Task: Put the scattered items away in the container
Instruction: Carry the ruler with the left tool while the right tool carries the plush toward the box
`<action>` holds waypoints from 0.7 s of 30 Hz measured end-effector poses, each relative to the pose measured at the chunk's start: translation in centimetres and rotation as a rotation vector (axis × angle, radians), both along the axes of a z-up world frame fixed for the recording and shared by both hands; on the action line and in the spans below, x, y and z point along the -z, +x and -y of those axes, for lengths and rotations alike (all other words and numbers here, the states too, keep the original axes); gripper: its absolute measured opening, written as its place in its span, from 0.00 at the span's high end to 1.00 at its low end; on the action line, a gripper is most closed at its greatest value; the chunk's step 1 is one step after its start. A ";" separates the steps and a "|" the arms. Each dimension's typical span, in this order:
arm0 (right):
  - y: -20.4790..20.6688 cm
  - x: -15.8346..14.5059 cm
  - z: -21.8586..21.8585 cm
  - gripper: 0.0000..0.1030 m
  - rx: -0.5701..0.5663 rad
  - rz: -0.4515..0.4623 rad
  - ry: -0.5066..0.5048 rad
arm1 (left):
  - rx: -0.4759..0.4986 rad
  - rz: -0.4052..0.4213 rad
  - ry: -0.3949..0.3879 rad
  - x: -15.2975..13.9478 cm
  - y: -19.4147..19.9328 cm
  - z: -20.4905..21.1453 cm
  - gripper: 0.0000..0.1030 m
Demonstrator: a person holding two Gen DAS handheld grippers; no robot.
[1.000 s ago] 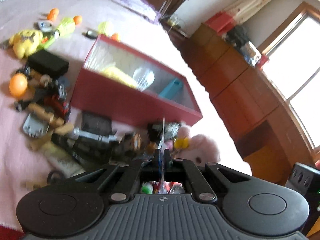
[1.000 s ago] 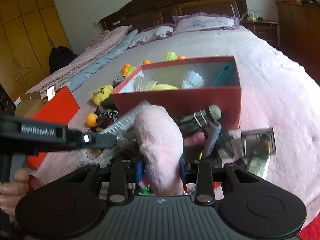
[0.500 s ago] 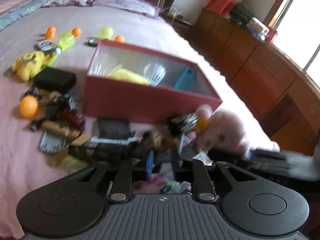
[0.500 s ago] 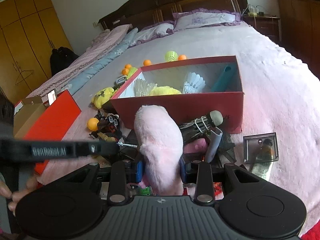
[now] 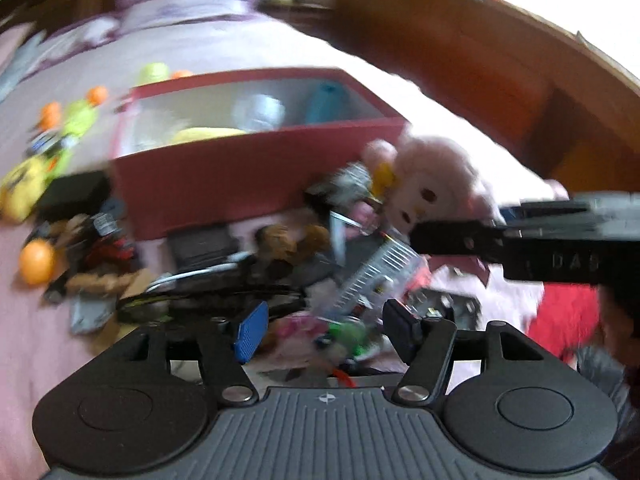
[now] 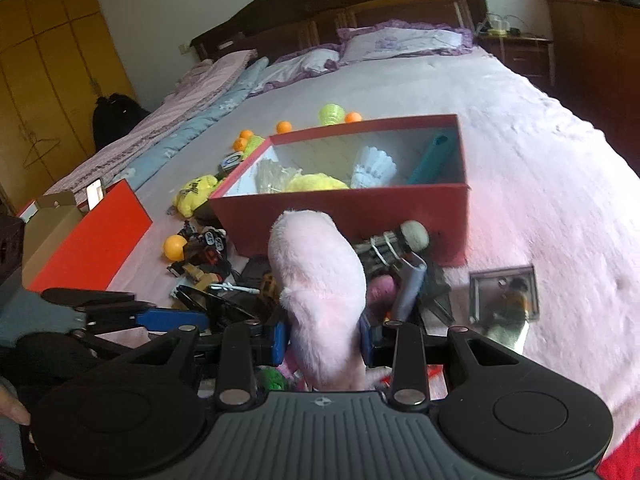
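A red box (image 6: pixel 360 212) stands on the bed, holding a yellow plush, a white shuttlecock (image 6: pixel 374 166) and a teal tube. It also shows in the left wrist view (image 5: pixel 224 176). My right gripper (image 6: pixel 323 340) is shut on a pink plush toy (image 6: pixel 320 288), held above the clutter in front of the box. The plush's face shows in the left wrist view (image 5: pixel 428 184). My left gripper (image 5: pixel 328 328) is open and empty, low over the pile of small items (image 5: pixel 248 264).
Orange balls (image 6: pixel 175 247), a yellow plush (image 6: pixel 196 196) and a green shuttlecock (image 6: pixel 332 114) lie left of and behind the box. A square mirror (image 6: pixel 504 292) lies at the right. An orange-red lid (image 6: pixel 92 248) leans at the left. Wooden furniture lines the right side.
My left gripper has opened from shut and swung round toward the pile. My right gripper has lifted the pink plush slightly toward the box.
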State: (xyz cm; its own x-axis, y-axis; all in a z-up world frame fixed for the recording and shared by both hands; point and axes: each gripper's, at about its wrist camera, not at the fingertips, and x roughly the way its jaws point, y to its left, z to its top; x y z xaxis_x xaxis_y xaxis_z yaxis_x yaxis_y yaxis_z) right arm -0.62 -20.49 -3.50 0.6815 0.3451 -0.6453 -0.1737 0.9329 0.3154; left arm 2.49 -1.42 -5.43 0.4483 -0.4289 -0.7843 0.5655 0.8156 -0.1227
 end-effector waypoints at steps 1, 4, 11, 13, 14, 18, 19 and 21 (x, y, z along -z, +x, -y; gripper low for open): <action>-0.3 0.1 0.2 0.65 0.009 -0.003 0.002 | 0.039 -0.005 0.030 0.5 0.1 0.7 0.38; -0.9 0.4 0.7 0.65 0.022 -0.008 -0.007 | 0.104 -0.020 0.099 1.8 0.5 1.6 0.39; -1.7 0.8 1.7 0.64 0.060 -0.004 0.006 | 0.109 -0.024 0.075 1.7 0.7 0.9 0.69; -1.7 0.9 1.7 0.64 0.060 -0.008 0.011 | 0.103 -0.011 0.067 1.1 0.2 0.7 0.70; -1.7 1.0 1.7 0.64 0.057 -0.008 0.012 | 0.104 -0.001 0.068 0.8 -0.1 0.7 0.71; -1.7 0.9 1.3 0.65 0.047 -0.003 0.009 | 0.096 -0.001 0.051 0.2 -1.0 0.2 0.79; -1.7 0.9 1.3 0.64 0.047 -0.002 0.008 | 0.088 -0.005 0.042 0.1 -1.1 0.1 0.84; -1.7 0.8 1.2 0.64 0.047 0.001 0.008 | 0.069 -0.003 0.028 0.0 -1.2 0.1 0.90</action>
State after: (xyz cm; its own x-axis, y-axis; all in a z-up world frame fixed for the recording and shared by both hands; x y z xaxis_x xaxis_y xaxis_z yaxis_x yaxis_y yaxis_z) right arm -2.37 -21.73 -4.30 0.6976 0.3180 -0.6421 -0.1302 0.9375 0.3228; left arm 1.29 -1.56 -5.41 0.4160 -0.4364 -0.7978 0.6200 0.7779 -0.1022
